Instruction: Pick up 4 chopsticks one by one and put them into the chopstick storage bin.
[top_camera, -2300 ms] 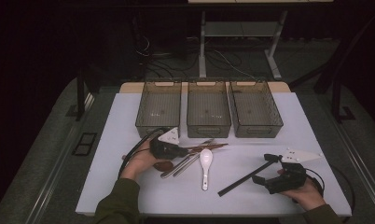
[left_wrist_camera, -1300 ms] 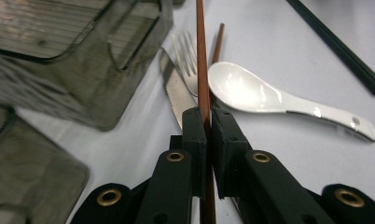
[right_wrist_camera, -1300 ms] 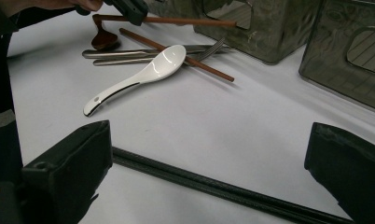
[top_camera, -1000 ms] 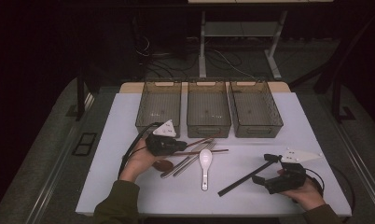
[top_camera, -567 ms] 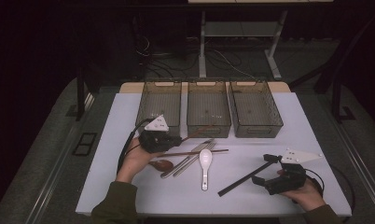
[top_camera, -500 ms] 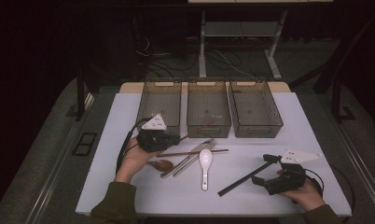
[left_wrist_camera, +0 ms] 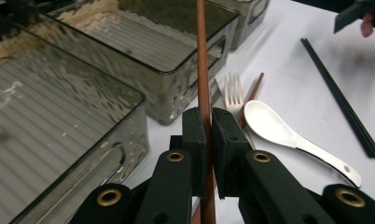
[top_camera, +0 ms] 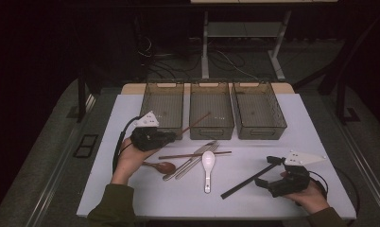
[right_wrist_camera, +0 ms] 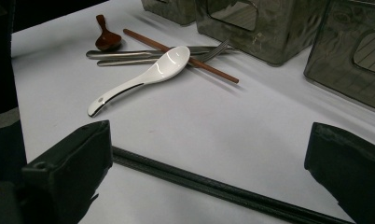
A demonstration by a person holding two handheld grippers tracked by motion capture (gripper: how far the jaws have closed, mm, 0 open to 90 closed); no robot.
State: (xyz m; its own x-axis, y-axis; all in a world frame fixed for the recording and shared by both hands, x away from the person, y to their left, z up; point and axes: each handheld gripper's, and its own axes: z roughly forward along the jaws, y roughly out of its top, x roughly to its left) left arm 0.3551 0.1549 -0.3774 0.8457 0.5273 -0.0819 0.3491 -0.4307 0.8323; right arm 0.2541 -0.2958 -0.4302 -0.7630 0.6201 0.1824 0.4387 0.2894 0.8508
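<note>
since the earlier frames your left gripper has lifted off the cutlery pile and come up toward the bins, carrying one brown chopstick with it; your right gripper has not shifted. the white table stands in a dark room, with grey floor around it and a metal frame and cables behind. three clear bins sit in a row at the far edge. in front of them lie a second brown chopstick, a fork and another steel piece, a white spoon and a small brown spoon, close together. a pair of black chopsticks lies apart to the right. your left hand holds its gripper raised just before the left bin, pointing right and away from you; the jaws are closed tight on the held chopstick, which runs up and out over the front rim of the middle bin, its tip above that bin. in the left gripper view the white spoon and fork lie beyond the jaws on the table. your right hand rests at the near right edge, its gripper low and aimed left; its jaws stand wide apart with nothing pinched, and the black chopsticks run across the table between them in the right gripper view.
</note>
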